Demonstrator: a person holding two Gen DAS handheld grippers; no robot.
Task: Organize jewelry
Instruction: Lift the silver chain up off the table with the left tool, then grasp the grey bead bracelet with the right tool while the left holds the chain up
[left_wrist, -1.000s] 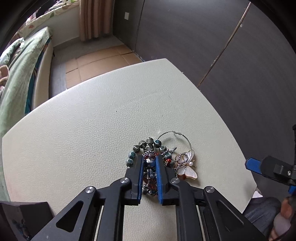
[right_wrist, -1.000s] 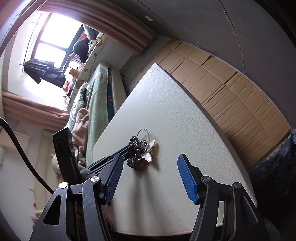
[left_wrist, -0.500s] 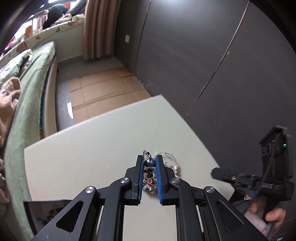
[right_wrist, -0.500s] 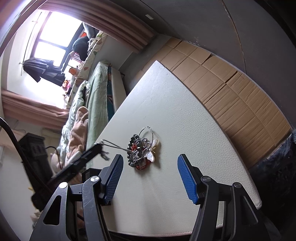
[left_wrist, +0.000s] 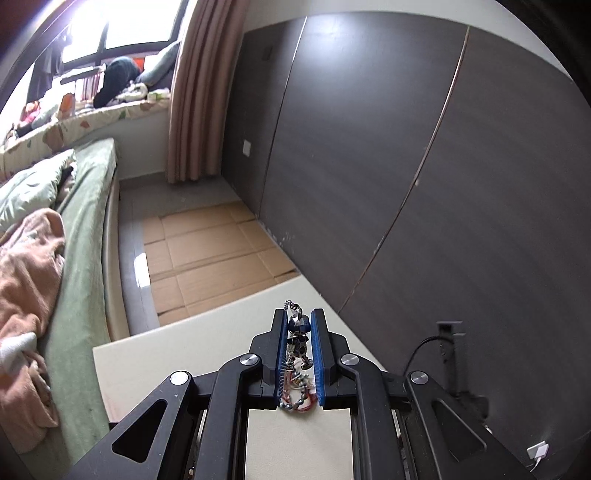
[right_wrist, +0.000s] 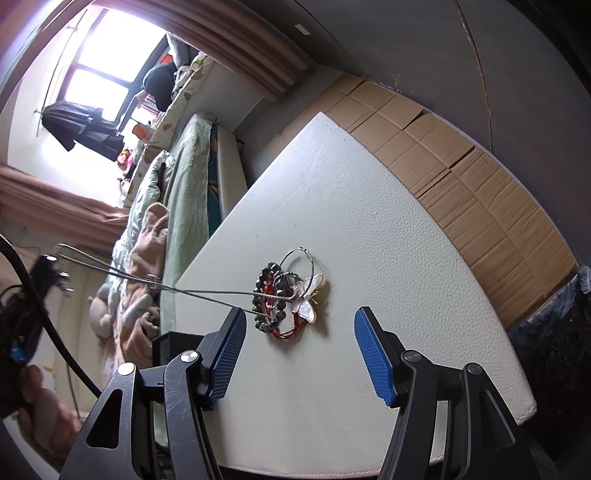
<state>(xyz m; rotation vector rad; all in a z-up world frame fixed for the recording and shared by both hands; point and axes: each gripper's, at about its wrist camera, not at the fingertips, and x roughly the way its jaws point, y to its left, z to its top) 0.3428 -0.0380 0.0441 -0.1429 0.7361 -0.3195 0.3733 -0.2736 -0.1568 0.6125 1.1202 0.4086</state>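
My left gripper (left_wrist: 300, 317) is shut on a silver chain necklace (left_wrist: 297, 354) with beads and holds it lifted above the white table (left_wrist: 177, 354). In the right wrist view the chain (right_wrist: 207, 293) stretches taut from the jewelry pile (right_wrist: 286, 295) up toward the left. The pile holds a dark beaded bracelet (right_wrist: 266, 291), a white butterfly brooch (right_wrist: 308, 301), a hoop earring (right_wrist: 300, 256) and a red cord. My right gripper (right_wrist: 299, 350) is open and empty, just in front of the pile.
The white table (right_wrist: 369, 206) is textured and has a rounded edge. A bed with green bedding (left_wrist: 77, 236) stands to the left. Cardboard sheets (left_wrist: 207, 251) cover the floor beyond the table. A dark wardrobe wall (left_wrist: 406, 166) stands at the right.
My left gripper has risen and pulled back from the pile with the chain in it, drawing the chain taut. The right gripper has stayed open near the pile.
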